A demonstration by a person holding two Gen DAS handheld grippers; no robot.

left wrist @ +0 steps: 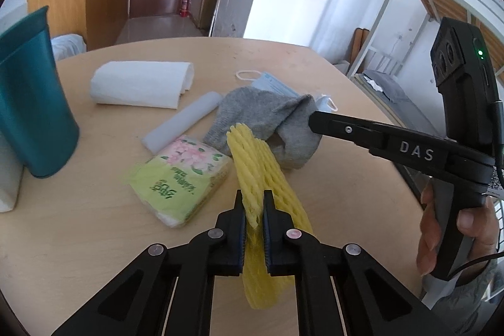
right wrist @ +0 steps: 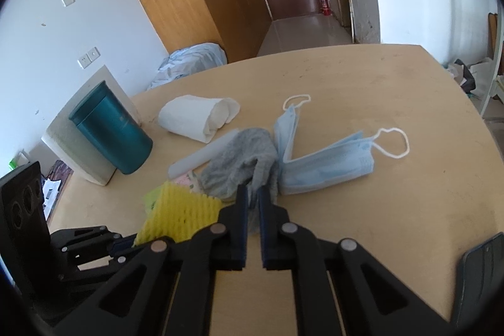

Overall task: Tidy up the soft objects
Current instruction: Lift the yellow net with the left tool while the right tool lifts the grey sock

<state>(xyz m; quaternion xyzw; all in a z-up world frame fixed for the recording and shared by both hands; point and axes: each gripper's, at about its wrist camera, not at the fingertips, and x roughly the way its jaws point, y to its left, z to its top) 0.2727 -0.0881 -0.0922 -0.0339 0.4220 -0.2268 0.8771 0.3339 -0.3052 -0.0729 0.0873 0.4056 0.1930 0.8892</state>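
My left gripper is shut on a yellow foam net sleeve, held above the wooden table. My right gripper is shut on the edge of a grey sock; in the left wrist view its finger reaches the grey sock from the right. A tissue pack, a white foam tube, a paper towel roll and blue face masks lie around the sock. The yellow sleeve also shows in the right wrist view.
A teal bin stands at the table's left, against a white box. A dark object sits at the table's near right edge. A bed frame stands beyond the right edge.
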